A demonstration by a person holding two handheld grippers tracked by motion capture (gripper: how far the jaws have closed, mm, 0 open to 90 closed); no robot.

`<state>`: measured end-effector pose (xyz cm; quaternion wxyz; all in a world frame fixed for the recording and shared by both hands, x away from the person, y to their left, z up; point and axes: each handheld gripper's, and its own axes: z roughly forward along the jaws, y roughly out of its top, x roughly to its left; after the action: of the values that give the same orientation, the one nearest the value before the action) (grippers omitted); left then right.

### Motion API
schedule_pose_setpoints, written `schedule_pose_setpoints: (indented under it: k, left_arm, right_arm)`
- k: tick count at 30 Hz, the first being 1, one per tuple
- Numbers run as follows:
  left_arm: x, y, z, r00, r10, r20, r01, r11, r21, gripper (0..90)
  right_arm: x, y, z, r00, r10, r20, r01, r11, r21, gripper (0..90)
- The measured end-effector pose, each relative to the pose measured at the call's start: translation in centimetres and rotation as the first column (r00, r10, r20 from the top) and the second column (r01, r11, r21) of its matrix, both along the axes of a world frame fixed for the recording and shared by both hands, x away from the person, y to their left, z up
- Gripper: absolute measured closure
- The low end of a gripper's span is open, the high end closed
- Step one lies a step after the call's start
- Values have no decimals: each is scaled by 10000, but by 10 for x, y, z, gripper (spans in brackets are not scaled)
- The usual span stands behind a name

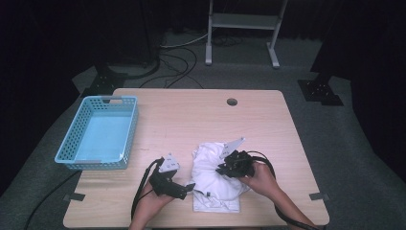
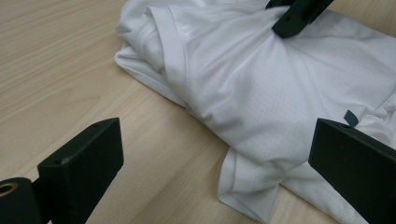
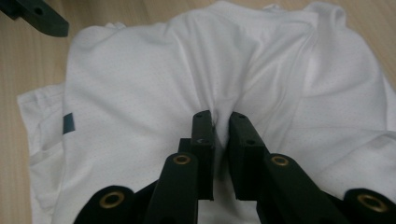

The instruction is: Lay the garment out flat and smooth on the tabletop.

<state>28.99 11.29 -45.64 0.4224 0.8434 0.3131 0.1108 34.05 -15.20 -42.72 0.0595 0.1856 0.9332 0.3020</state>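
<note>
Pinching a fold of the white shirt (image 3: 154, 88) is my right gripper (image 3: 220, 122), its jaws drawn nearly together with a ridge of cloth gathered between the pads.

- White shirt (image 1: 215, 177): crumpled heap on the near middle of the tabletop (image 1: 191, 120), between my two hands. The right gripper view shows a small dark tag on the cloth; the left gripper view shows the hem and stitched edge lying flat on the wood.
- Right gripper (image 1: 234, 164): on top of the heap in the high view; in the left gripper view one of its black jaws presses into the cloth at the top edge.
- Left gripper (image 2: 215, 154): jaws spread wide, holding nothing, the shirt's near edge lying between them. In the high view it (image 1: 184, 189) sits just beside the heap's left side.
- Blue basket (image 1: 72, 153): far left of the tabletop, well apart from the shirt, seen in the high view.
</note>
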Motion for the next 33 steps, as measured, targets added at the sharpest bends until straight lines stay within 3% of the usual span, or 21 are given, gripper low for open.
schedule_pose_setpoints:
  k: [7,15,21,23,25,33]
  left_arm:
    - [-1,-2,1,9999,-32,102,32,10000,-35,22]
    - [-1,-15,0,9992,-361,150,361,9993,-56,23]
    - [5,-33,-8,9969,-780,100,781,9969,-62,39]
    - [7,-37,-10,9966,-824,29,824,9966,-84,39]
    - [9,-42,-12,9955,-945,51,945,9955,-33,43]
    - [14,-54,-12,9935,-1140,-77,1141,9934,138,44]
  right_arm:
    - [-7,-24,20,9990,-263,356,258,9996,134,841]
    - [-18,-81,32,9938,-1055,353,1062,9942,-170,841]
    - [-24,-134,19,9815,-1913,113,1916,9807,-385,840]
    - [-25,-142,15,9788,-2048,61,2049,9778,-440,840]
    - [-27,-160,7,9705,-2409,-78,2401,9690,-575,839]
    - [-34,-206,-9,9434,-3306,-255,3270,9404,-934,834]
